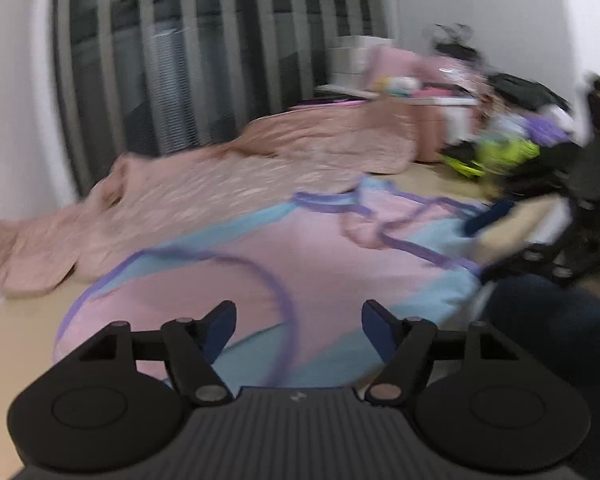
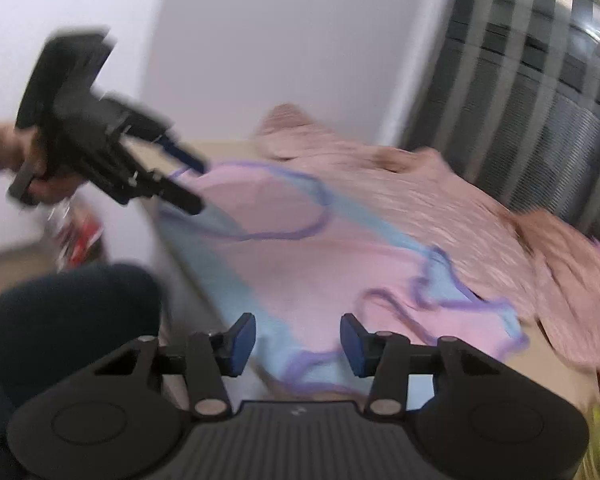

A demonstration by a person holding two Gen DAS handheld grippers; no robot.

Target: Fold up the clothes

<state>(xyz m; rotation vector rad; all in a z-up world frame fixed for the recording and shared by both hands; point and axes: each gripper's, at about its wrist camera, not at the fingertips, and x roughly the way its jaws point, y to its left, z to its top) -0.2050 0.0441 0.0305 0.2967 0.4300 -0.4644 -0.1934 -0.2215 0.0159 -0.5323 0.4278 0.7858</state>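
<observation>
- Blue-padded left gripper (image 1: 299,330) hovers with jaws apart and empty over pink-and-blue garment (image 1: 300,264) spread on table (image 1: 16,332).
- Right gripper (image 2: 298,340), jaws likewise parted and empty, above garment's near edge.

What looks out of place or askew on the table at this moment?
The pink and blue garment lies rumpled, its purple-trimmed part bunched up rather than flat. A dusty-pink garment sprawls crumpled behind it. Both frames are blurred. Nothing looks spilled or damaged.

pink and blue garment (image 1: 320,264): soft, smooth cloth
peach blanket (image 1: 220,184): crinkly cloth
left gripper (image 1: 299,332): matt black plastic
</observation>
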